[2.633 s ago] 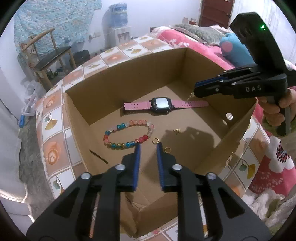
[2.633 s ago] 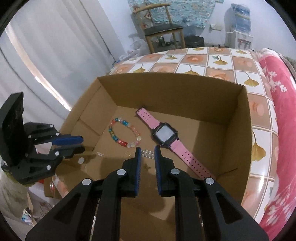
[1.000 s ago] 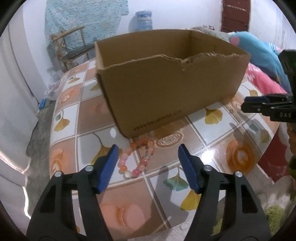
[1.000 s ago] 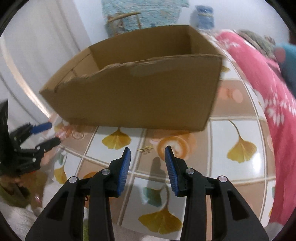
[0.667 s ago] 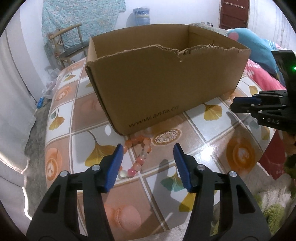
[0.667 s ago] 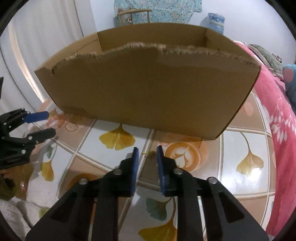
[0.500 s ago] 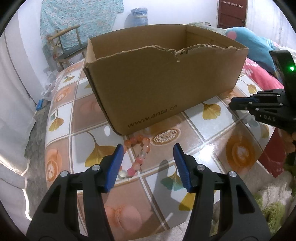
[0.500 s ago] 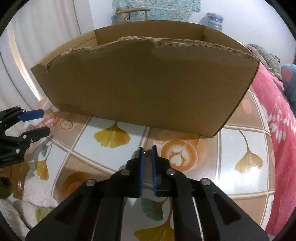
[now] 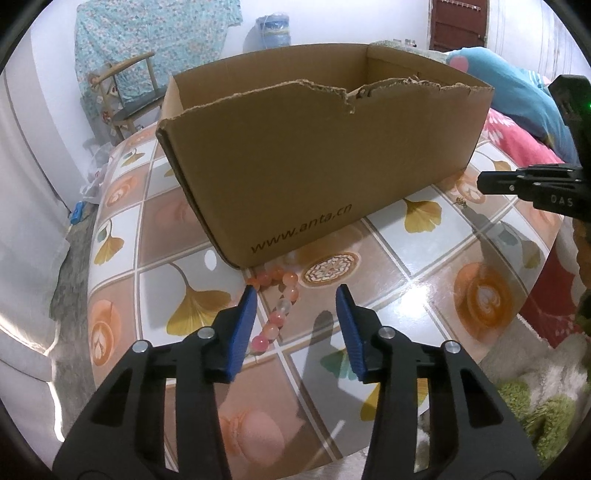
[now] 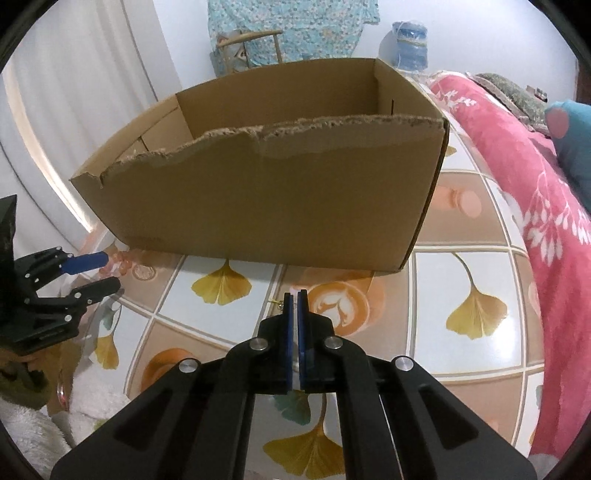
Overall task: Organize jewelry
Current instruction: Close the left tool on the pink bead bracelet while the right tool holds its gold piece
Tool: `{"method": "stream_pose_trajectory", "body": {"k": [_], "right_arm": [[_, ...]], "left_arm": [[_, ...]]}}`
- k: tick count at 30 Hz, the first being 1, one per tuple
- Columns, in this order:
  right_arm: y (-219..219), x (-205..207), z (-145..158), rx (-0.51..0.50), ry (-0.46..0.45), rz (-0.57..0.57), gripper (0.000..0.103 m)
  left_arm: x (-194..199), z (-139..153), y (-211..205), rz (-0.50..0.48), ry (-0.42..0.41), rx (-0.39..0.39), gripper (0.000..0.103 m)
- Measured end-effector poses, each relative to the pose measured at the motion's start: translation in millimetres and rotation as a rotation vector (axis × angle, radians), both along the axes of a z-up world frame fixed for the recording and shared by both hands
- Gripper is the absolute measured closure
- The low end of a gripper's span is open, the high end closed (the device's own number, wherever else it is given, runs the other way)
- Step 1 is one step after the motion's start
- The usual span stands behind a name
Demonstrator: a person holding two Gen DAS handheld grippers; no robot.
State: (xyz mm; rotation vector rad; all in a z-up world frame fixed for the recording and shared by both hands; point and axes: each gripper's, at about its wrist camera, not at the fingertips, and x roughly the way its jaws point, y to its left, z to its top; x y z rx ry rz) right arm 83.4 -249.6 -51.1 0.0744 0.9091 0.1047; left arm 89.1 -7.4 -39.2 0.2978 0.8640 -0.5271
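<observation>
A pink and orange bead bracelet (image 9: pixel 275 306) lies on the tiled table just in front of the cardboard box (image 9: pixel 325 166). My left gripper (image 9: pixel 295 325) straddles it and its jaws are closing, with the beads between the blue pads and a gap still showing on the right side. My right gripper (image 10: pixel 294 299) is shut, and a small gold piece (image 10: pixel 277 303) peeks out at its tips. In the left wrist view the right gripper (image 9: pixel 480 183) sits at the right edge, the gold piece (image 9: pixel 461 201) just below its tip.
The open box (image 10: pixel 258 206) with a torn front rim fills the middle of the table (image 10: pixel 476 280). A pink floral bedspread (image 10: pixel 517 155) runs along the right. A wooden chair (image 9: pixel 125 92) and a water bottle (image 9: pixel 273 31) stand behind.
The left jaws have narrowed around the bracelet while the hand stayed put. The right jaws have gone from apart to fully together at the gold piece.
</observation>
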Motion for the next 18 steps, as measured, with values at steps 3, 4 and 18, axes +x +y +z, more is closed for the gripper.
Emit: {"method": "stream_pose_trajectory", "body": {"k": [3, 4, 18], "right_arm": [[2.8, -0.9, 1.8, -0.008, -0.003, 0.022, 0.100], [4.5, 0.1, 0.6, -0.001, 0.005, 0.036, 0.098], [7.4, 6.3, -3.0, -0.012, 0.013, 0.039, 0.084]], "left_arm": [[2.0, -0.6, -1.5, -0.001, 0.006, 0.003, 0.063], [2.9, -1.0, -2.1, -0.002, 0.009, 0.005, 0.064], [16.3, -8.6, 1.6, 0.018, 0.063, -0.019, 0.093]]}}
